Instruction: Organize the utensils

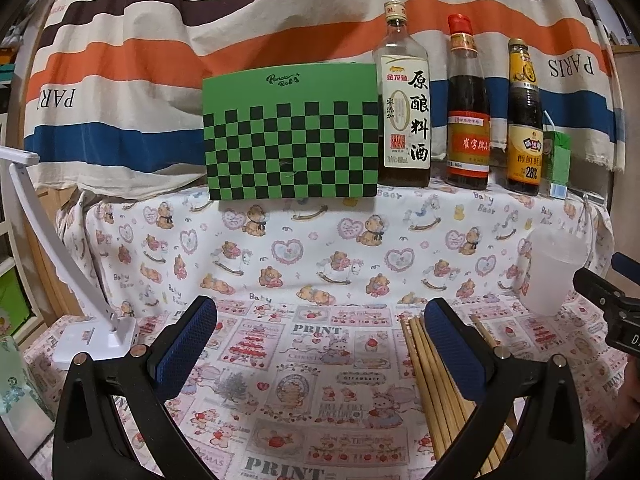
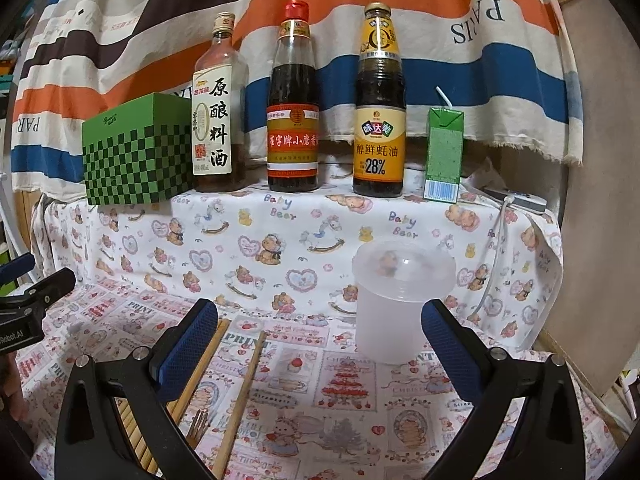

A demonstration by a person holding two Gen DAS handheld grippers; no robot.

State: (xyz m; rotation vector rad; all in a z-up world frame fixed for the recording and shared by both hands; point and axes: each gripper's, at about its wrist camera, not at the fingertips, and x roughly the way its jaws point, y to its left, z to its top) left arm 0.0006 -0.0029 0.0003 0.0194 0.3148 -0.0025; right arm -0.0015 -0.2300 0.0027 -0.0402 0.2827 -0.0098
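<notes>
A: Chopsticks first. Your bundle of wooden chopsticks point(image 1: 434, 384) lies flat on the printed cloth, tips toward the back, partly under the right-hand finger of your left gripper point(image 1: 320, 354). From the right wrist the bundle sits low on the left, with one single chopstick point(image 2: 240, 404) lying apart from it, angled up toward the cup.

B: Anything else down there?

A: Fork tines point(image 2: 198, 424) show between bundle and single stick. The rest of the fork is hidden behind the gripper frame.

B: Jaws?

A: Your left gripper stands wide, nothing between its blue pads point(image 1: 192, 352). Your right gripper point(image 2: 320, 354) is likewise spread wide and empty, hovering above the cloth.

B: The container?

A: A translucent plastic cup point(image 2: 398, 300) stands upright on the cloth point(image 2: 320, 400), just ahead of your right gripper's right finger, apart from the chopsticks.

B: Farther out?

A: Raised shelf behind, draped in teddy-bear fabric. On it: a green checkered box point(image 1: 292, 132), a cooking wine bottle point(image 1: 404, 100), a red-capped sauce bottle point(image 1: 466, 108), an oyster sauce bottle point(image 1: 524, 120), and a green drink carton point(image 2: 444, 156) with a straw. A white desk lamp point(image 1: 96, 336) stands at far left. A striped sheet hangs behind.
</notes>
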